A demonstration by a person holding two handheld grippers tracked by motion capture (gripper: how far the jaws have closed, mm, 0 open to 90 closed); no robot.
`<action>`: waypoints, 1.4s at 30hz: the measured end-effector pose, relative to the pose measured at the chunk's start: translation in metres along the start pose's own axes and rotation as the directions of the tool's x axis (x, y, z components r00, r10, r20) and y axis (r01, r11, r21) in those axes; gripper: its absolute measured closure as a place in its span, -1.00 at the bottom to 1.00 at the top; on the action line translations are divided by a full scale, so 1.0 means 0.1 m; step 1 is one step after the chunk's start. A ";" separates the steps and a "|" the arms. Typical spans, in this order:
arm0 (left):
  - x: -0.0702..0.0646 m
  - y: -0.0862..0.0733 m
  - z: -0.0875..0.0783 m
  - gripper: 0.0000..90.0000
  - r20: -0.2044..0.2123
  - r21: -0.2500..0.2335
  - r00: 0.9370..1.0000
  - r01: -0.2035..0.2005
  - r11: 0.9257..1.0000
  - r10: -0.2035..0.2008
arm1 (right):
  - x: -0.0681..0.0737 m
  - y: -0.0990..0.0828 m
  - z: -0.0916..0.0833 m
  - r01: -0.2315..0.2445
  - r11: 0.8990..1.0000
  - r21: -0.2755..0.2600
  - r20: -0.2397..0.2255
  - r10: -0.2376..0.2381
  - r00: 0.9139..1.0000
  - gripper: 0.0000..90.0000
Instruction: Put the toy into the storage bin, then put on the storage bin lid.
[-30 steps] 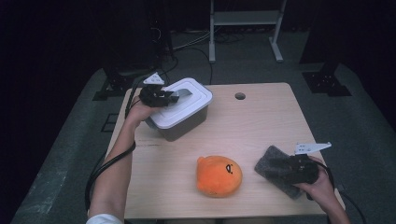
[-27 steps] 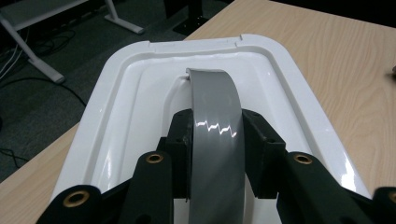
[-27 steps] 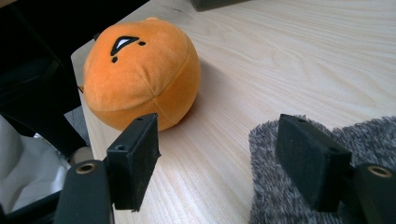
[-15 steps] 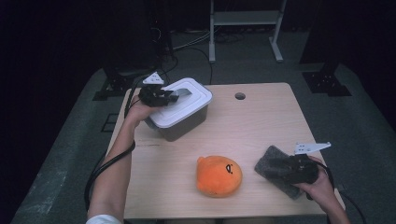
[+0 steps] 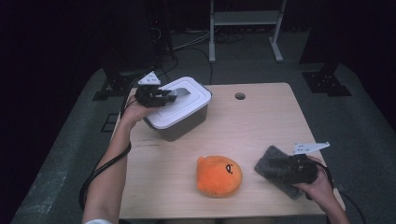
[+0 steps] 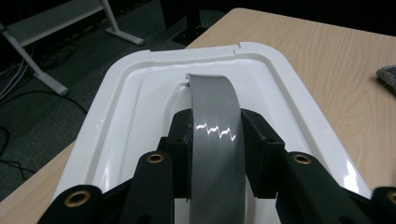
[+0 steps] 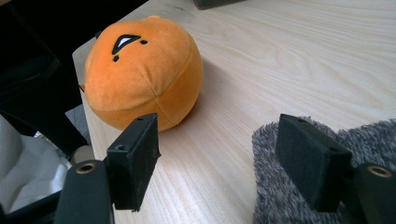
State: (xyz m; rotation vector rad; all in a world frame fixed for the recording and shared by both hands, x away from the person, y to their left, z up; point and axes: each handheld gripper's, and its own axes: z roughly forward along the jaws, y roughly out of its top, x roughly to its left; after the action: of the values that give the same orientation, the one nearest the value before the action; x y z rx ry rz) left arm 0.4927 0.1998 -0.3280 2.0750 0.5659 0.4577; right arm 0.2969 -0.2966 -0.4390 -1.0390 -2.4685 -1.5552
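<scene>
A dark bin (image 5: 189,125) with a white lid (image 5: 184,112) stands at the table's far left. My left gripper (image 5: 166,97) is shut on the lid's grey arched handle (image 5: 182,92). In the left gripper view both black pads (image 6: 259,140) press the sides of the handle (image 6: 215,121) above the lid (image 6: 130,107). An orange plush ball (image 5: 218,176) lies near the front middle. At the front right, my right gripper (image 5: 286,169) rests open over a grey fuzzy cloth (image 5: 273,164). In the right gripper view, one pad hangs over the cloth (image 7: 285,200) and the other over bare wood beside the plush (image 7: 140,74).
A round cable hole (image 5: 240,96) sits in the wooden table (image 5: 261,121) near its far edge. Beyond the table are a white metal rack (image 5: 245,28) and cables on the dark floor. Each gripper trails a cable off the table's front.
</scene>
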 end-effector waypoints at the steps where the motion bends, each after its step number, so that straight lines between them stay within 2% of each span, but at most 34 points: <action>1: -0.01 0.00 -0.02 0.48 0.001 -0.002 1.000 -0.002 1.000 0.002 | 0.00 0.00 0.00 0.001 1.000 0.000 -0.001 -0.001 1.000 -0.35; 13: -0.14 -0.04 -0.26 0.48 0.009 -0.016 0.999 -0.031 0.999 0.031 | 0.01 0.02 0.02 0.010 1.000 0.000 -0.009 -0.010 1.000 -0.35; 24: -0.27 -0.13 -0.50 0.48 0.023 -0.025 0.999 -0.041 0.999 0.042 | 0.03 0.04 0.03 0.015 1.000 -0.002 -0.009 -0.015 1.000 -0.35; 30: -0.35 -0.20 -0.64 0.48 0.030 -0.037 0.998 -0.048 0.998 0.049 | 0.03 0.04 0.03 0.017 1.000 0.004 -0.009 -0.017 1.000 -0.35; 33: -0.40 -0.23 -0.73 0.48 0.027 -0.033 0.998 -0.061 0.998 0.062 | 0.04 0.03 0.03 0.016 1.000 0.003 -0.006 -0.016 1.000 -0.35; 42: -0.54 -0.38 -0.99 0.48 0.013 -0.052 0.997 -0.070 0.996 0.070 | 0.05 0.04 0.03 0.019 1.000 0.002 -0.006 -0.019 1.000 -0.35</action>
State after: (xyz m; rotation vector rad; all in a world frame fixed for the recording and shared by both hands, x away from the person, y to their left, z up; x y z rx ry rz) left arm 0.3885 0.2559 -0.3147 2.0524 0.4689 0.4917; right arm 0.2963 -0.2908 -0.4350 -1.0126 -2.4827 -1.5587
